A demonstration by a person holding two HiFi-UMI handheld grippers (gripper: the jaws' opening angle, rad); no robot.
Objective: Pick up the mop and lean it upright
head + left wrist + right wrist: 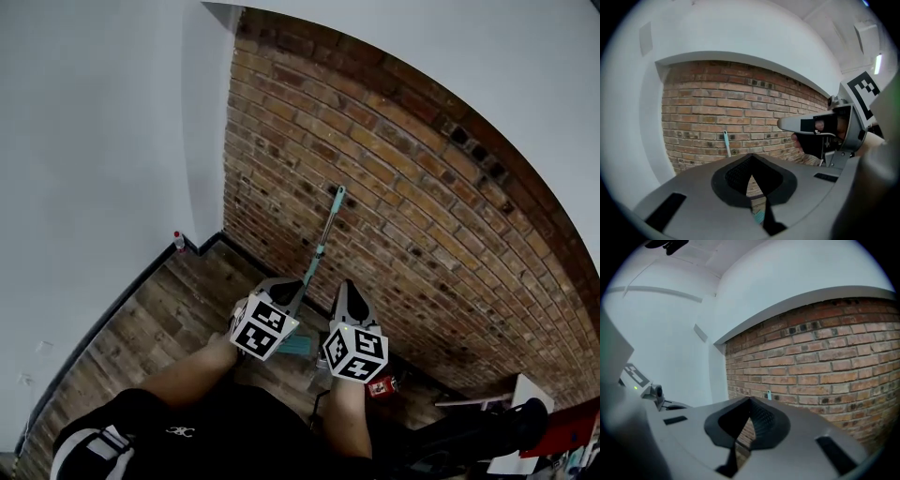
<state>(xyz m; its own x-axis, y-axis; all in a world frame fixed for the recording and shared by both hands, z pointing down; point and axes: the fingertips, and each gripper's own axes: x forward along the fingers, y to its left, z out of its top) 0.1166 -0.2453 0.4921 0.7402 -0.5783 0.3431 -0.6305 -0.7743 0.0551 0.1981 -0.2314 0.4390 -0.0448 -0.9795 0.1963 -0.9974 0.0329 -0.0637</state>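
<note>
The mop stands upright, leaning on the brick wall (394,187). Its thin pole (323,239) ends in a teal grip (337,195), and the teal mop head (298,346) rests on the wooden floor between my forearms. My left gripper (286,286) is just in front of the lower pole, shut, with nothing between its jaws. In the left gripper view the teal grip (726,142) shows above and left of the left gripper (751,158). My right gripper (349,289) is beside the pole on its right, also shut and empty. The right gripper view shows only the tip of the teal grip (769,395) over the right gripper (750,401).
A white wall meets the brick wall in a corner at the left, with a black baseboard (112,309). A small red-capped bottle (179,240) stands by that corner. A small red object (380,386) lies on the floor at my right, near a white board (520,398).
</note>
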